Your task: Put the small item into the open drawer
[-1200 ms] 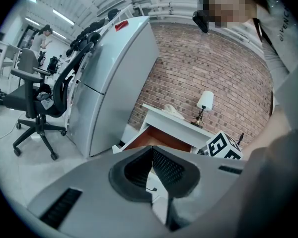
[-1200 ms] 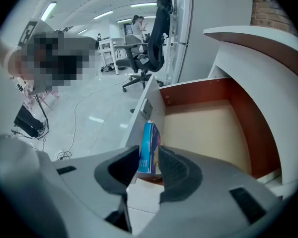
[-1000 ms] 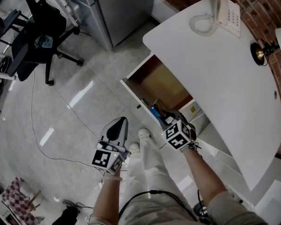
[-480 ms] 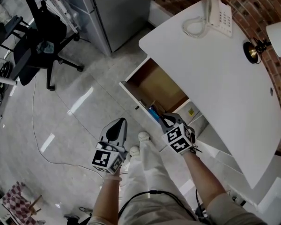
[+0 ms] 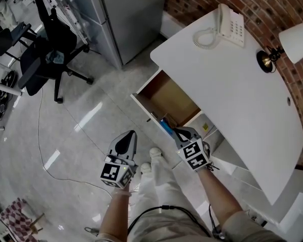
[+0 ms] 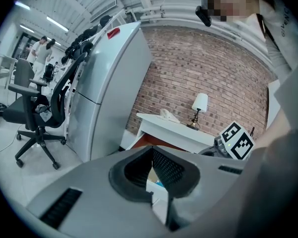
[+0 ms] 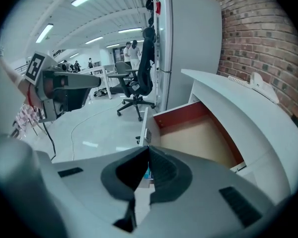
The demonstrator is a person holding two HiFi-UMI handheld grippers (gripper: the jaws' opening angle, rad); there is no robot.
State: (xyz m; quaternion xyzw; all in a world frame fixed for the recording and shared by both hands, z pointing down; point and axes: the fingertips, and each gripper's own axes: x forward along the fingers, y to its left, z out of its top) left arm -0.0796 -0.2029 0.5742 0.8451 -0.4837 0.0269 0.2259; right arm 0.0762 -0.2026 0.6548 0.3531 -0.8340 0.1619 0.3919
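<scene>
The drawer [image 5: 164,92] stands pulled out from under the white desk, its brown bottom bare [image 7: 198,138]. A small blue item [image 5: 166,125] lies in its near corner, just inside the front panel. My right gripper [image 5: 175,130] hovers over that corner, shut, with nothing between its tips. In the right gripper view the blue item [image 7: 147,173] shows through the hole behind the closed tips [image 7: 149,150]. My left gripper [image 5: 133,132] hangs over the floor left of the drawer, shut and empty, its tips touching [image 6: 151,148].
The white desk [image 5: 232,79] carries a telephone [image 5: 230,25] and a lamp [image 5: 293,39]. A grey cabinet [image 5: 126,14] stands behind the drawer, an office chair [image 5: 50,49] to the left. A cable [image 5: 40,135] trails across the floor. The person's shoes [image 5: 155,153] are below the drawer.
The right gripper's jaws have come together and it has drawn back slightly from the drawer's near corner. The blue item stays in the drawer. The left gripper has barely moved.
</scene>
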